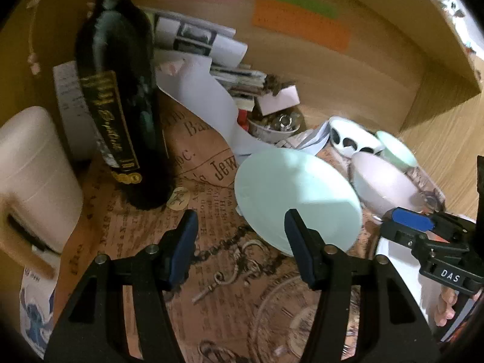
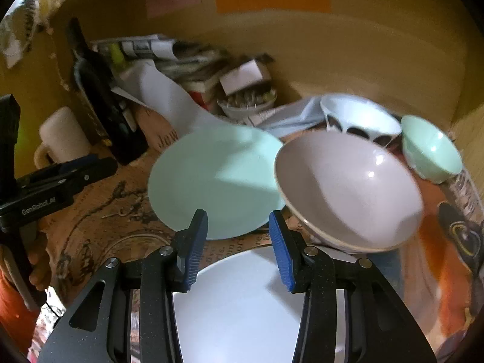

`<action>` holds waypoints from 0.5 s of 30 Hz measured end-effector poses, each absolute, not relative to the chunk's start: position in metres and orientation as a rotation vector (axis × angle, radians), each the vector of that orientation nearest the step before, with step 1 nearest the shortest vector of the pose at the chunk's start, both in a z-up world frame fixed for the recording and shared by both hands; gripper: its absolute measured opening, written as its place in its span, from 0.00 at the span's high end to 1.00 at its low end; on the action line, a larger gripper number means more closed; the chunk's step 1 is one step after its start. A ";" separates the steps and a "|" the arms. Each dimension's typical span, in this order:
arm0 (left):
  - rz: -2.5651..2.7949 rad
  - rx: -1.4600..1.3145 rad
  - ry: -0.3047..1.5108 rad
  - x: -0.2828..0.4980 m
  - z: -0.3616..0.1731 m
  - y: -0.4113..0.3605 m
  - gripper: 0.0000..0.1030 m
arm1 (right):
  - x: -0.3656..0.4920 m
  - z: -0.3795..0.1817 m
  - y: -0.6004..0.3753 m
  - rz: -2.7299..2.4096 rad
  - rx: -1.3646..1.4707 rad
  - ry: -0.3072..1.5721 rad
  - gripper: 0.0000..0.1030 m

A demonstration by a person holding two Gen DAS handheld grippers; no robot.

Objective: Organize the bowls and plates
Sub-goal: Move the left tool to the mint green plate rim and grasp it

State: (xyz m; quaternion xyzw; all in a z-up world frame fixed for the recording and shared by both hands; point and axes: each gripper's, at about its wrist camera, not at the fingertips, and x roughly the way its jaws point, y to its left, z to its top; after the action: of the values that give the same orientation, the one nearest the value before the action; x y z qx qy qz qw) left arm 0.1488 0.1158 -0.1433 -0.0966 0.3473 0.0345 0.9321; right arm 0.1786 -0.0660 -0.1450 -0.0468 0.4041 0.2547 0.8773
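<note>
Mint plate [image 2: 211, 178] lies flat w/ pink bowl [image 2: 348, 187] tilted toward camera; both grippers spread, empty.

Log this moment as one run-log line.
left gripper: open, empty | right gripper: open, empty | green plate, white plate, grey bowl: unstacked

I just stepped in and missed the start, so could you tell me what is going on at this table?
A person holds a gripper in each hand over a cluttered table of dishes. Neither grips anything. The left gripper hangs by the green plate, jaws open. The right gripper hangs over the white plate, jaws apart, with the pink bowl just to its right. A patterned bowl and a green bowl sit behind, unstacked.
</note>
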 end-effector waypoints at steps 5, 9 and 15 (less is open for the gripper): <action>0.022 -0.185 0.766 0.171 -0.156 0.120 0.46 | 0.190 -0.157 -0.058 0.499 -0.082 0.914 0.62; -0.012 -0.174 0.800 0.187 -0.164 0.120 0.56 | 0.195 -0.159 -0.055 0.461 -0.095 0.926 0.62; -0.064 -0.179 0.866 0.203 -0.180 0.120 0.72 | 0.209 -0.162 -0.054 0.422 -0.099 0.969 0.68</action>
State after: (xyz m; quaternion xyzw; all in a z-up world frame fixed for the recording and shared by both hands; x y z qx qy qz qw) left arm 0.2028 0.1198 -0.1796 -0.0864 0.4188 -0.0309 0.9034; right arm 0.2086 -0.0542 -0.1624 -0.0471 0.4619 0.2013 0.8625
